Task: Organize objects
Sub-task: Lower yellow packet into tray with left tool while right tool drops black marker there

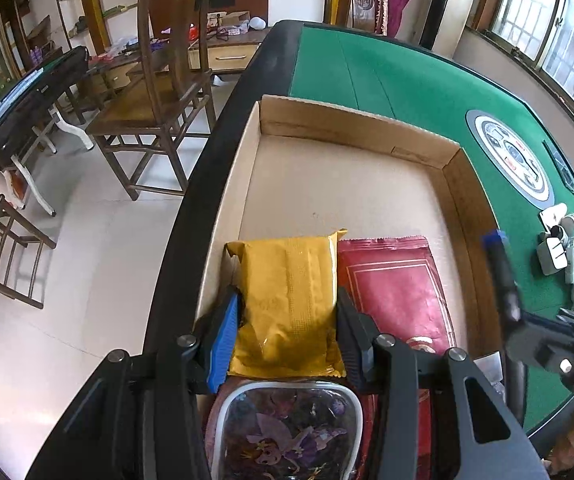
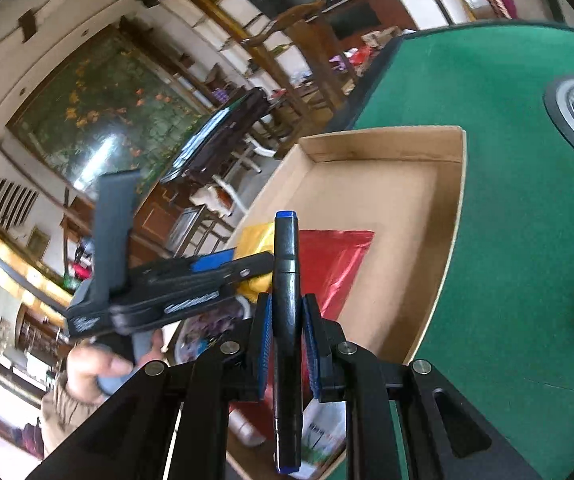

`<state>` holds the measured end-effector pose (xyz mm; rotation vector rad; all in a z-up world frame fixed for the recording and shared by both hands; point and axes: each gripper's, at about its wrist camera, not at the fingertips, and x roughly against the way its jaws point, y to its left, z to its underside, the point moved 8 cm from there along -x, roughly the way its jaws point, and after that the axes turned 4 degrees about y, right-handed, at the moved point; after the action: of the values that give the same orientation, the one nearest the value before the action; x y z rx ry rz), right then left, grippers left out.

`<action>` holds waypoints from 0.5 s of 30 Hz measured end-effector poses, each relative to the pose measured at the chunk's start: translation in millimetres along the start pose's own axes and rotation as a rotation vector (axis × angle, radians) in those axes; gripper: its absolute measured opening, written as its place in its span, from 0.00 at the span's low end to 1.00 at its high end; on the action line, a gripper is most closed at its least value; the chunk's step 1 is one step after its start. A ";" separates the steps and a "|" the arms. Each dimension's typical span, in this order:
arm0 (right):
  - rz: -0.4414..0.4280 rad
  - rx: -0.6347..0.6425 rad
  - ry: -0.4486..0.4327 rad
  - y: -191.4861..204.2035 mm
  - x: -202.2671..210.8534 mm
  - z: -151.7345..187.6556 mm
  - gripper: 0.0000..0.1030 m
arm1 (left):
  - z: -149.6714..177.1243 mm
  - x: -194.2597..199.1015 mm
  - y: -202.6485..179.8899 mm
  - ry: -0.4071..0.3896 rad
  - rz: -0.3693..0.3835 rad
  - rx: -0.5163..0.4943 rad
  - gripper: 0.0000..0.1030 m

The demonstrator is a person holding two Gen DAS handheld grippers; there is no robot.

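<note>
A big green table (image 1: 407, 80) fills the far and right side of the scene, with a round dial plate (image 1: 511, 156) set in its middle. On the near left part of the table sits a wide, shallow cardboard box (image 1: 351, 184). Most of its floor is bare at the far end. At the near end of the box a red packet (image 1: 399, 280) lies flat, and a yellow packet (image 1: 287, 300) lies just left of it, touching its edge. A clear pouch with a purple cartoon picture (image 1: 287, 432) sits nearest of all, under the left gripper (image 1: 287, 320). The left gripper's fingers (image 1: 223, 340) are pinching the yellow packet from both sides, low inside the box near its left wall. The right gripper (image 2: 287, 340) hangs above the near right edge of the box. Its fingers (image 2: 265, 344) are pinching a black marker with blue ends (image 2: 285, 320). The marker's long side points straight out along the fingers, toward the far end of the box. The bare box floor lies ahead of and below the marker, so I think the right hand only needs to go forward and down to lay it there. A small pile of white things (image 1: 567, 248) rests on the table, right of the box.
</note>
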<state>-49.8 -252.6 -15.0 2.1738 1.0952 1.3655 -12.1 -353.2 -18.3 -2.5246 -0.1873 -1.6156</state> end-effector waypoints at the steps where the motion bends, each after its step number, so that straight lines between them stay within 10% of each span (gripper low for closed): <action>1: -0.005 -0.030 -0.001 -4.4 -1.8 -0.8 0.16 | 0.1 -0.3 -0.1 0.000 0.001 0.001 0.43; 15: 0.000 -0.228 -0.056 -30.5 -12.5 -11.2 0.16 | -2.2 0.0 -2.3 -0.006 0.004 0.023 0.44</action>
<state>-75.5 -243.8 -36.7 2.0342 0.8733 1.3495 -14.5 -351.4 -17.2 -2.5118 -0.1997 -1.5947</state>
